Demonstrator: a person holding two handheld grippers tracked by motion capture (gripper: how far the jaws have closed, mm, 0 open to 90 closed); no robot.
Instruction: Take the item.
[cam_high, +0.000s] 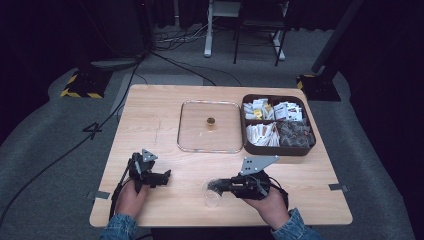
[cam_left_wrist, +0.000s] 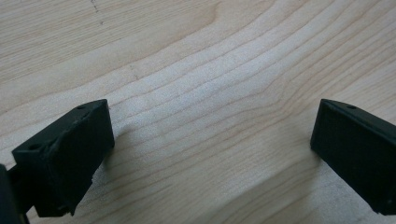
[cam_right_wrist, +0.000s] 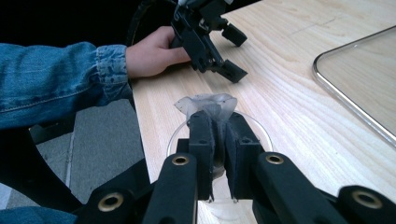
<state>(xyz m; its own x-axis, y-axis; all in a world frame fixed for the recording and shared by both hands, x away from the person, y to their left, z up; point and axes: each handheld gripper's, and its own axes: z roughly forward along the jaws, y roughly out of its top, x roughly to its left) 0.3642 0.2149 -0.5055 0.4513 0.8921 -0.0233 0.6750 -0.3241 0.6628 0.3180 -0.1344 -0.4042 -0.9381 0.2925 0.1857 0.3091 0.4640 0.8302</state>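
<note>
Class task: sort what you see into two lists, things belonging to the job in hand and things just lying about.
In use:
right tool, shut on crumpled translucent packet
clear plastic cup

Lying about:
brown compartment box of sachets
clear glass lid with brass knob
left tool, open

Black grippers (cam_high: 167, 175) with brass screws (denim sleeves (cam_right_wrist: 51, 79)).

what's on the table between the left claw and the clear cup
Nothing: in the high view, the wood between the left claw and the clear cup is bare. The right gripper view agrees.
</note>
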